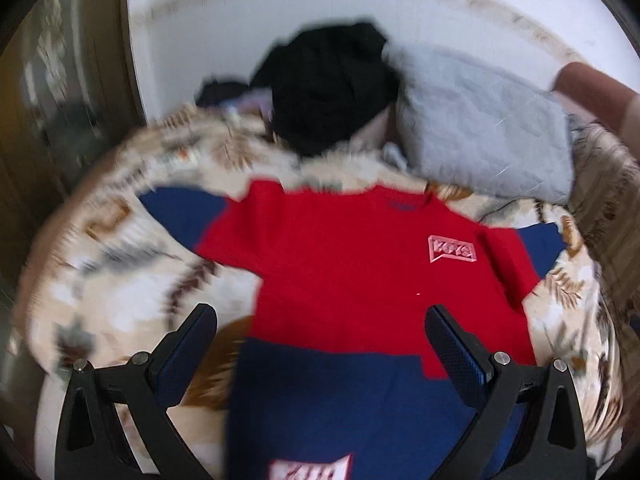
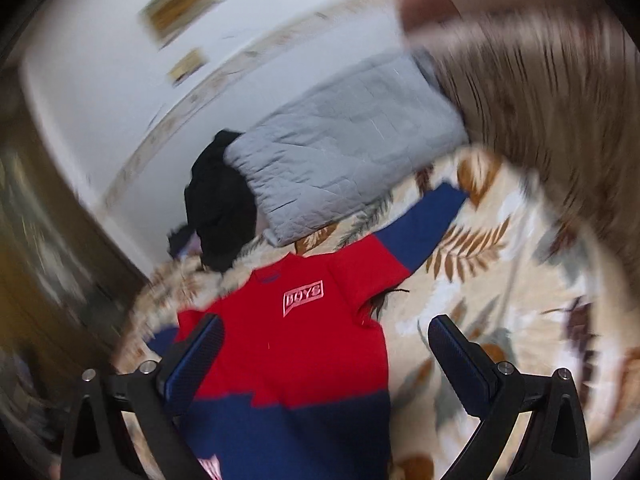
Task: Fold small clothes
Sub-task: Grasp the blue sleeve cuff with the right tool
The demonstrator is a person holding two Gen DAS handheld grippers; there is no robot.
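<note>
The cream bedspread printed with brown and grey leaves took up most of what I could see, spread over the bed against a white wall. Toward the head lay a pale grey quilted pillow, with a heap of black clothing touching its corner. Nearer me, the small red sweatshirt with navy sleeves, navy hem band and a pink chest badge lay face up and fairly flat, both sleeves stretched outward. The left gripper hung above the lower body with its jaws spread wide, holding nothing; the right gripper hung over the garment's other edge, likewise released and empty. Folding looked not yet begun. To do it well, I judged each pair of tongs should pinch a sleeve near the cuff, carry it across the chest, and smooth the small wrinkle by the armpit first.
</note>
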